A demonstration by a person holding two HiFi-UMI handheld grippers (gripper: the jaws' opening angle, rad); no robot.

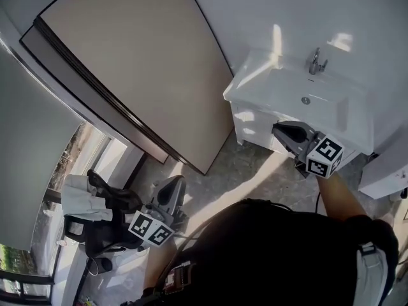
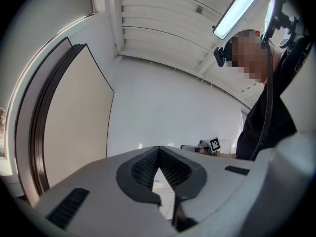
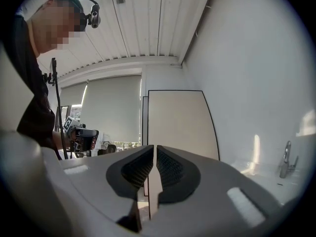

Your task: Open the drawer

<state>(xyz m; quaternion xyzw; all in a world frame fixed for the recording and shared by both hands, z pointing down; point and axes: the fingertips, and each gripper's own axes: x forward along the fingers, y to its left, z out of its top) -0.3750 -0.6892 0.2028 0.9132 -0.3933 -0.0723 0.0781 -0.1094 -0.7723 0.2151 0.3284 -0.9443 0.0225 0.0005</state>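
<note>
A white vanity cabinet with panelled drawer fronts stands under a sink at the upper right of the head view. My right gripper is held level in front of the cabinet's upper part, its dark fingers pointing left; no handle shows, and I cannot tell whether it touches. In the right gripper view its jaws stand shut with only a thin slit and nothing between them. My left gripper hangs low at the left, away from the cabinet. Its tips meet, empty.
A tall beige door panel leans across the upper left, near the cabinet's left side. A faucet rises behind the basin. A dark chair with pale cloth stands by the window at the lower left. Grey tiled floor lies between.
</note>
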